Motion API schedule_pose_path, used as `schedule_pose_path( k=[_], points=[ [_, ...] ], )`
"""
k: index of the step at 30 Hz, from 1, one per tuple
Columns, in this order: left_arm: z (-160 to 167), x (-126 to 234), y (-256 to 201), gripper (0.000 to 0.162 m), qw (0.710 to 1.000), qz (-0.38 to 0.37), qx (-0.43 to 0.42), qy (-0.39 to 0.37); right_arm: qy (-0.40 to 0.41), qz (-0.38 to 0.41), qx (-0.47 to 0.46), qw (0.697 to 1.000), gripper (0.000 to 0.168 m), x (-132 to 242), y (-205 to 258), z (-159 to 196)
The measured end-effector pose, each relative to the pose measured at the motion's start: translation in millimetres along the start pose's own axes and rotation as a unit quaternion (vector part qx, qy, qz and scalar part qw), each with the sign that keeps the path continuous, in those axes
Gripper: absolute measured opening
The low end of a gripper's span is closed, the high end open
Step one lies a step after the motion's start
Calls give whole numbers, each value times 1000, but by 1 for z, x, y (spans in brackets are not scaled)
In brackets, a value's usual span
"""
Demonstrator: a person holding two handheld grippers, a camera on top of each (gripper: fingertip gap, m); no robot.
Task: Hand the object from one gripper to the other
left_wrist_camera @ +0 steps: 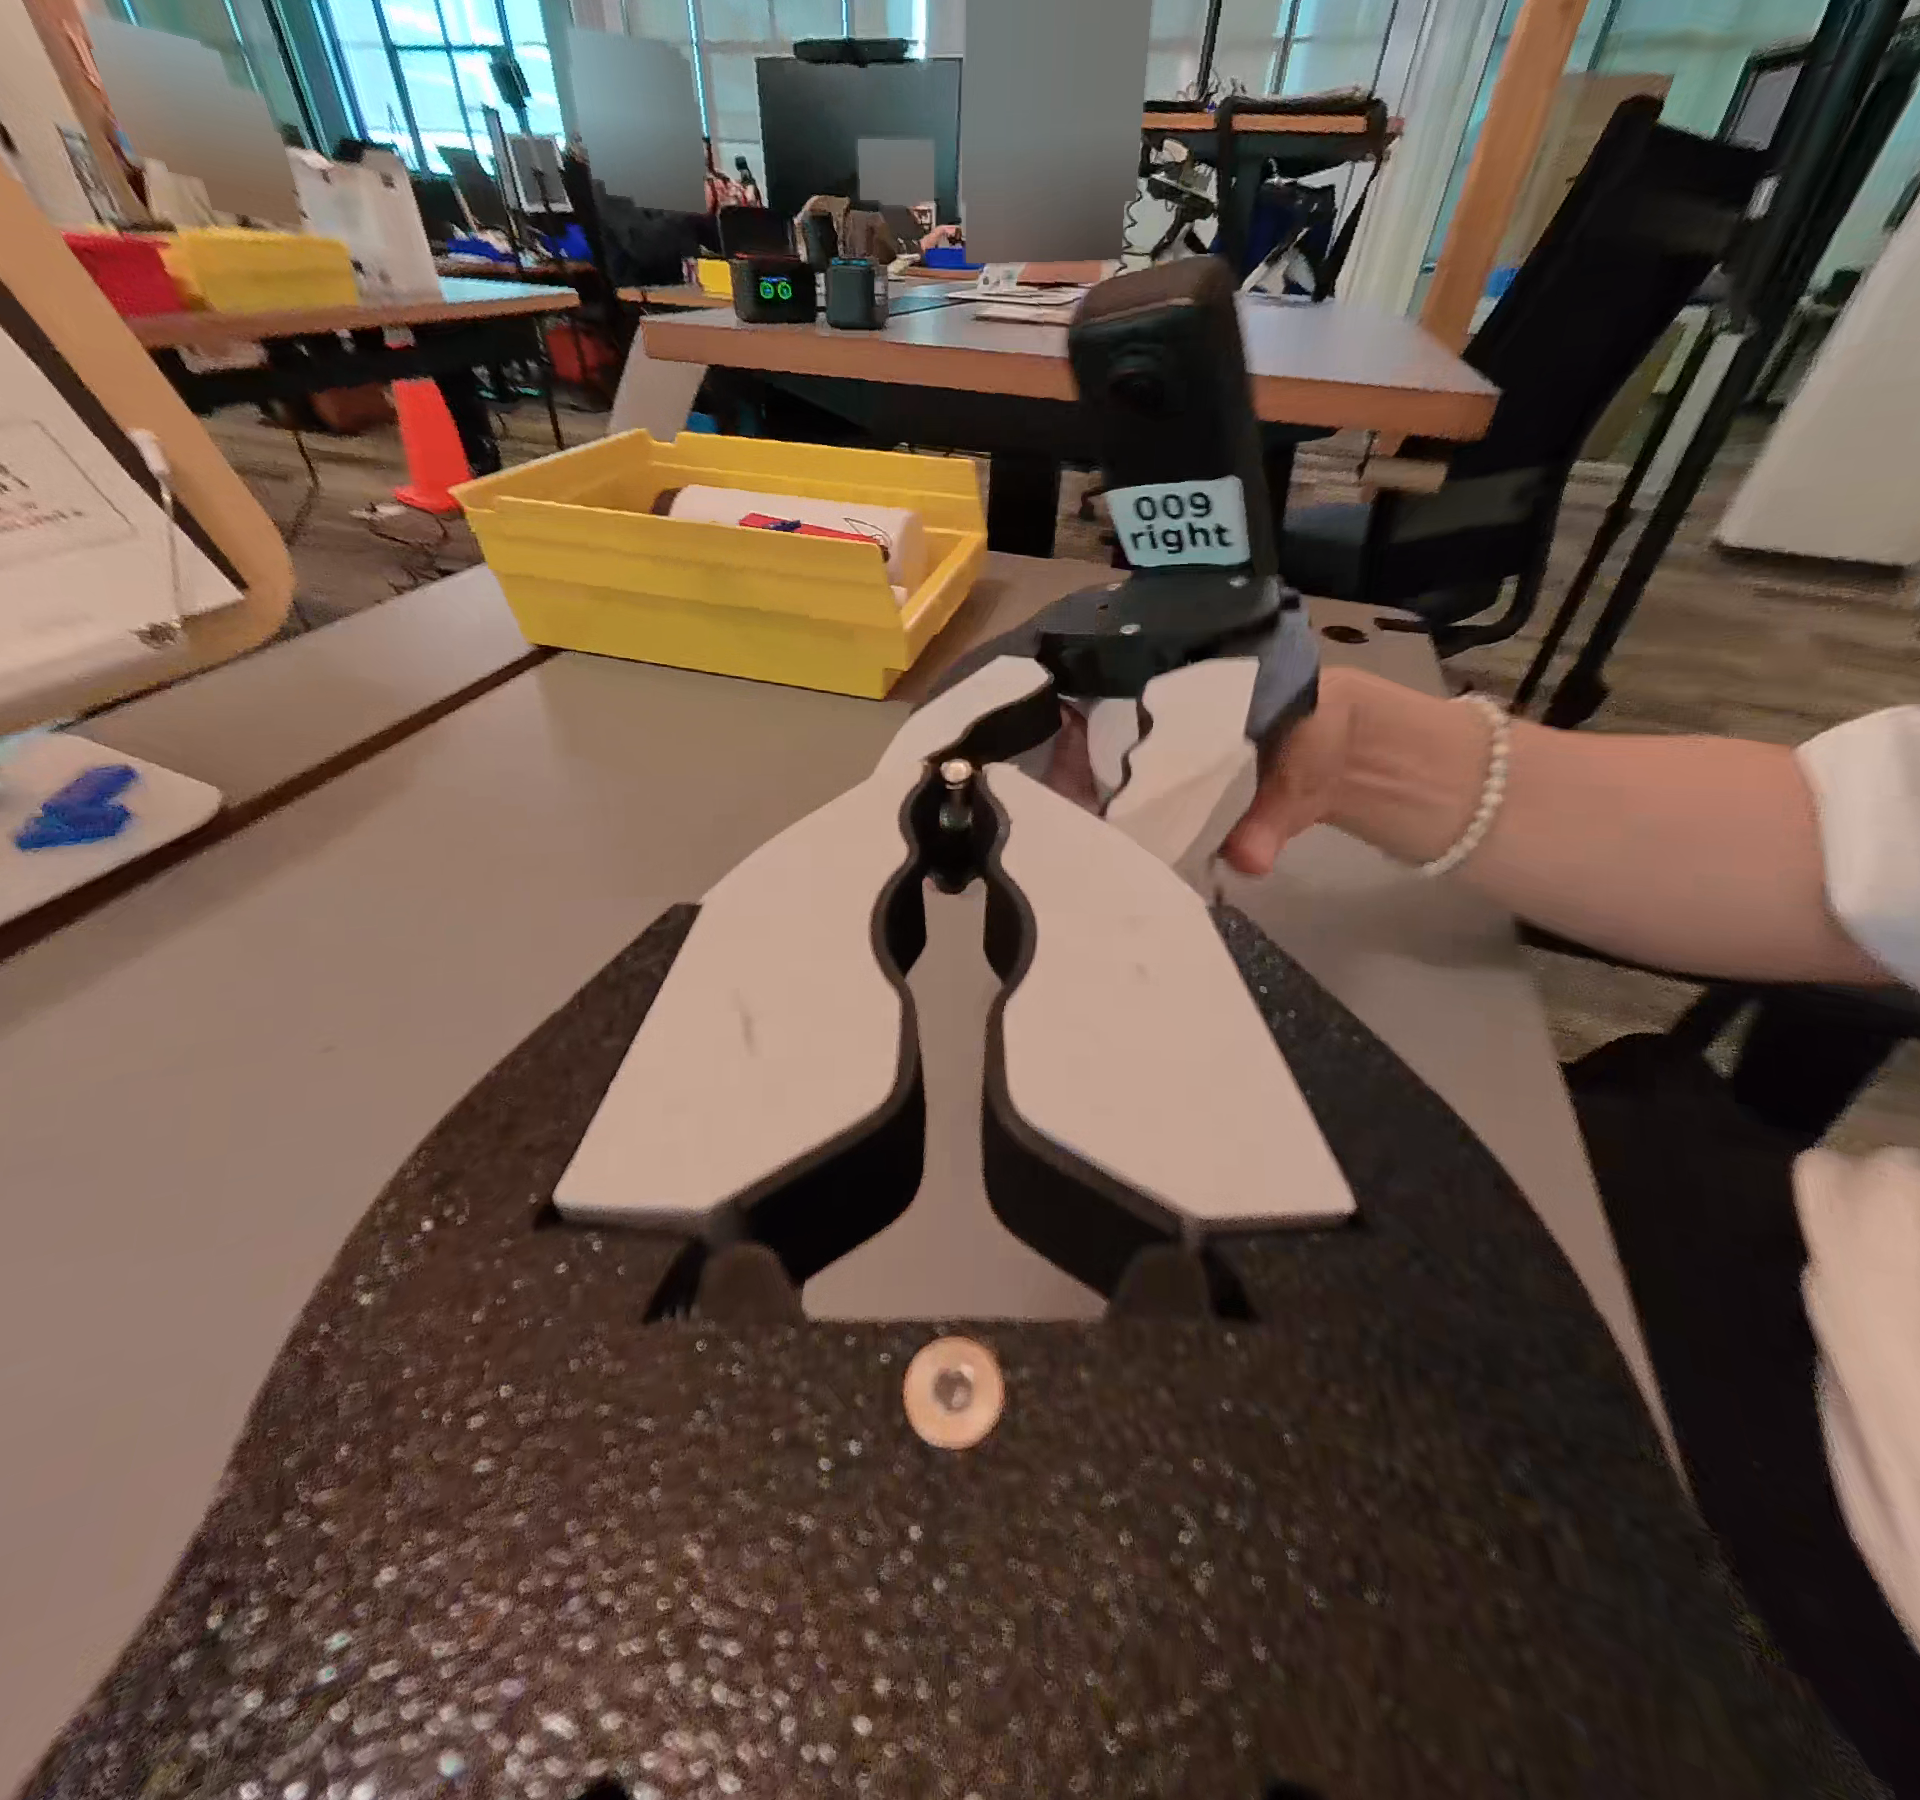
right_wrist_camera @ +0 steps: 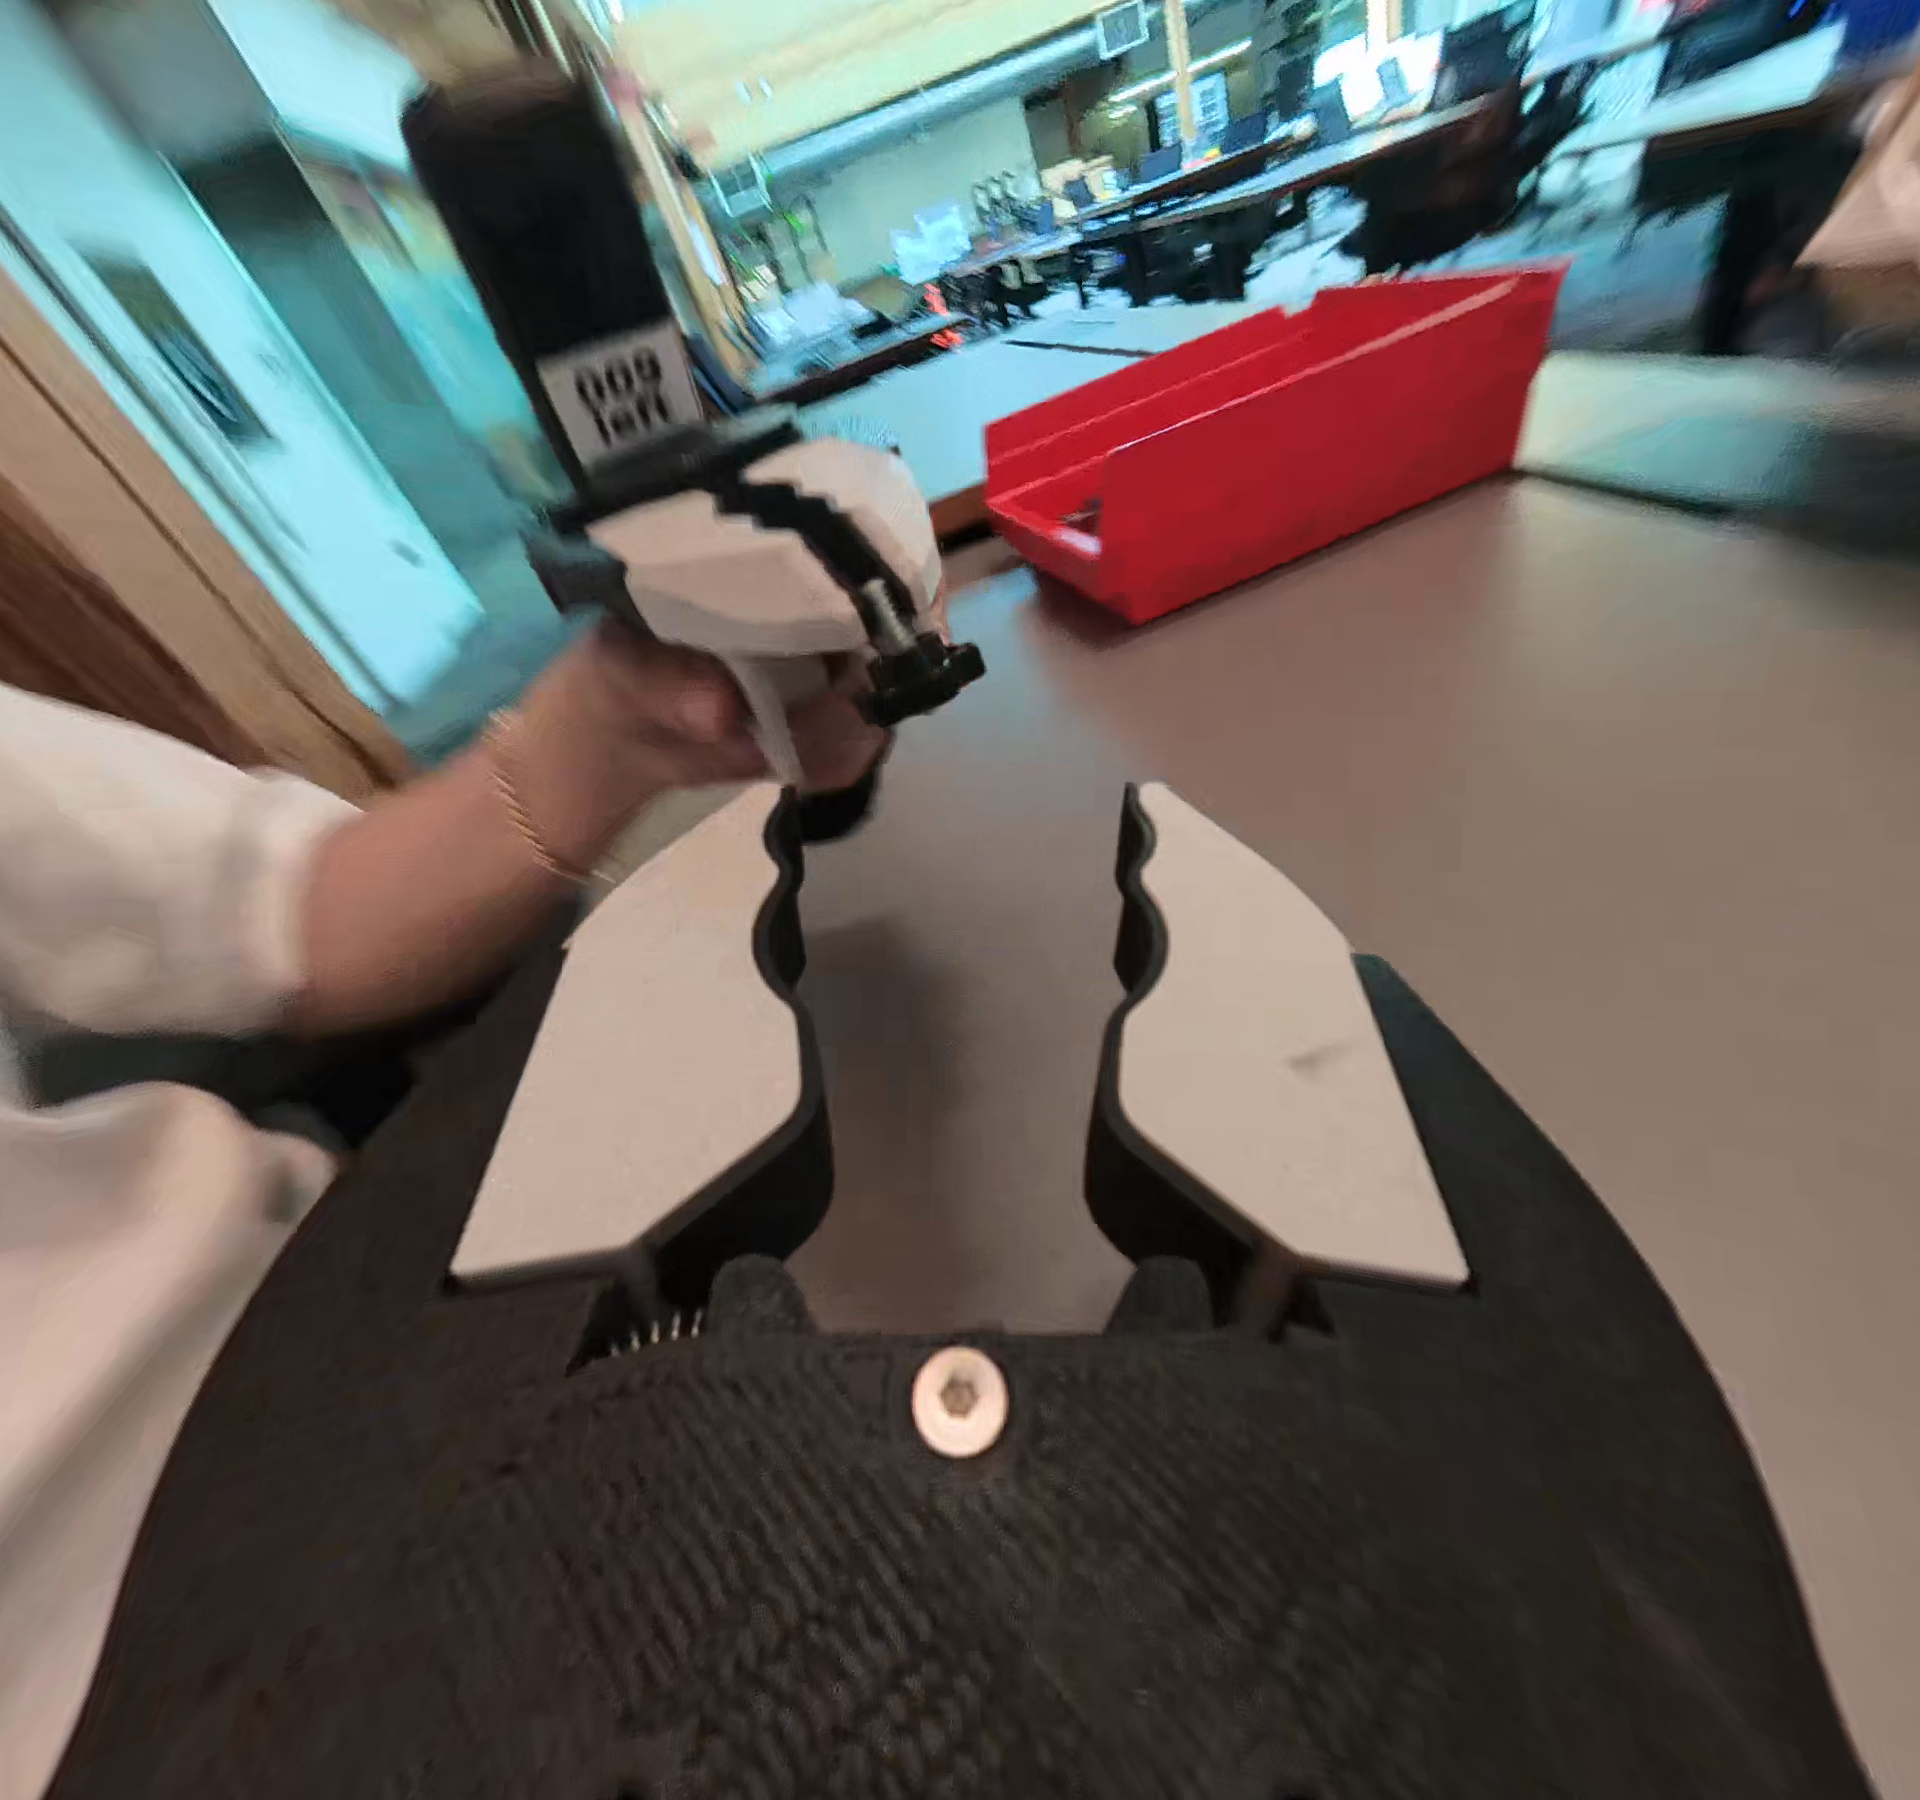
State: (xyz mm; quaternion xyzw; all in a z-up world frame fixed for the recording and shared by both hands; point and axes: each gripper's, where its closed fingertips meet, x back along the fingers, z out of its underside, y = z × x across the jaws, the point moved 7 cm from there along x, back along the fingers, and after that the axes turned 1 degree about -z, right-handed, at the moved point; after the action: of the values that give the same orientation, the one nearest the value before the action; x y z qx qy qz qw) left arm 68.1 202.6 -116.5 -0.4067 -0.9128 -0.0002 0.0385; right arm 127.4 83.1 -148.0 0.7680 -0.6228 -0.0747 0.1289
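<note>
At centre of the left wrist view, my left gripper (left_wrist_camera: 954, 784) is clenched on the object (left_wrist_camera: 951, 831), a small black knob with a metal threaded stud. It sits in the notch near the fingertips, above the grey table (left_wrist_camera: 416, 867).

In the right wrist view my right gripper (right_wrist_camera: 956, 805) is released, jaws wide apart with nothing between them. The left gripper shows at middle left of that frame and the knob's black head pokes out past its tips. The object is above and left of my open tips, near but not between them. The view is blurred, so the exact gap is hard to judge.

Step in hand, as I judge it: bring the open right gripper onto the object for the handover. Not yet done.

How to do it well:
- Aim for the exposed black head, not the stud, which the left fingers cover.
- Come in across the left fingers, not along them, so the two pairs of tips don't clash.
- Centre the head between the right pads before closing. It is small, so a one-sided touch could twist it out.
- Keep the left clenched until the right has closed on it, then release the left.
- Slow down, since the blur suggests speed.

Risk: the part drops to the table and rolls.

Yellow bin (left_wrist_camera: 727, 597) at upper centre-left and red bin (right_wrist_camera: 1278, 462) at upper right both sit well clear.
</note>
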Motion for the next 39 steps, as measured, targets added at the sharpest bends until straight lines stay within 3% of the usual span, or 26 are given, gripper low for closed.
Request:
schedule_pose_path(
  k=[2, 7, 13, 19, 22, 27, 30, 33, 39],
  points=[
    [-3, 1, -3, 5, 1000, 18, 17, 9, 13, 33, 92, 995, 57, -2, 6, -1],
    [-1, -4, -13, 5, 999, 38, 1, 34, 10, 46, 171, 984, 39, -4, 16, -5],
    [3, -9, -17, 5, 998, 39, -12, 50, 36, 39, 214, 975, 26, -5, 21, -2],
    [6, -10, -14, 5, 998, 22, -21, 58, 75, 67, 230, 968, 25, -7, 18, -2],
    [7, -8, -15, 19, 994, 7, -84, 63, 65, 54, 188, 979, 25, -4, 16, -4],
    [5, 1, -19, 23, 972, -9, -231, 33, 5, -29, 47, 998, 25, 7, 11, -9],
    [14, 2, -23, 23, 927, -30, -372, 22, -8, -72, 7, 997, 25, 12, 14, -13],
    [17, -4, -29, 28, 887, -62, -456, 19, -1, -104, -24, 994, 25, 13, 19, -15],
    [15, -13, -41, 6, 854, -86, -512, -14, 20, -130, -64, 989, 25, 10, 20, -9]
  ],
)
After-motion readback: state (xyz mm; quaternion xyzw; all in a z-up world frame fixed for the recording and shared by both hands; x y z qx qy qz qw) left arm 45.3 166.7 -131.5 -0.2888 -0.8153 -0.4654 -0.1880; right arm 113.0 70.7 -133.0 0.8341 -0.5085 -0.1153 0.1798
